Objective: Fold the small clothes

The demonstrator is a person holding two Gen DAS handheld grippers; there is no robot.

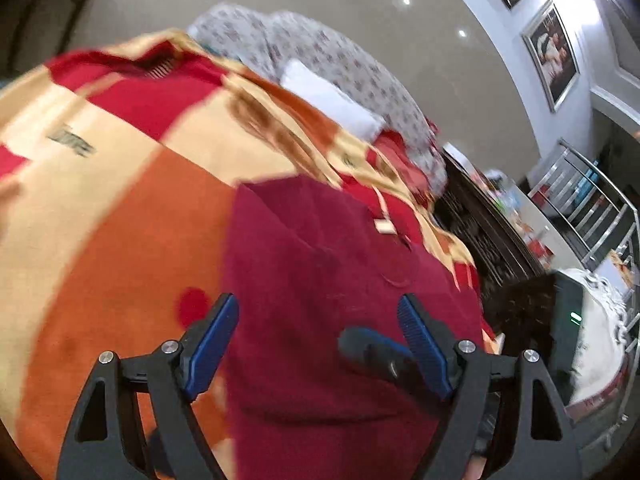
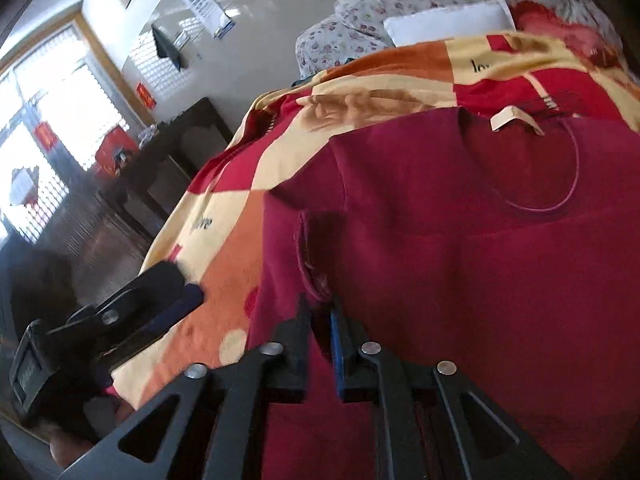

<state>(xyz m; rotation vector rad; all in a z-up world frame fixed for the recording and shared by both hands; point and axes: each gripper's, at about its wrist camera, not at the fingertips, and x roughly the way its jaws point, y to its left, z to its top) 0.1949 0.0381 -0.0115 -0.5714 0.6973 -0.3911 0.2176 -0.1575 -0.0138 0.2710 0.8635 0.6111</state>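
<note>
The dark red top (image 2: 480,280) lies spread flat on the patchwork blanket (image 1: 120,220), neck opening at the far end, where a cream label (image 2: 514,120) sticks out. Everything below is placed from that label.

The left claw (image 1: 317,302) stands wide with nothing between its pads. It hangs over the hem end of the top, on the side opposite the label, near the cloth's left border where red meets orange blanket. The right claw (image 2: 322,308) is narrow, with only a slim gap showing. It sits well down from the label and to its left, right at the puckered sleeve seam (image 2: 308,248). A ridge of cloth runs up to its tips, but I cannot tell whether the pads pinch it or only rest over it.

Judging by its look, the top is light, soft knit with a slightly fuzzy face. It should drape and sag rather than hold a crease, and it will likely cling to the fleecy blanket and drag it along if pulled sideways. It is not fragile and not slippery. The best holds look like the doubled places, meaning the sleeve seam, the shoulder beside the label and the hem corners farthest from it, since a single layer in the middle would only stretch and bunch. Lift before moving across, so the blanket stays put
</note>
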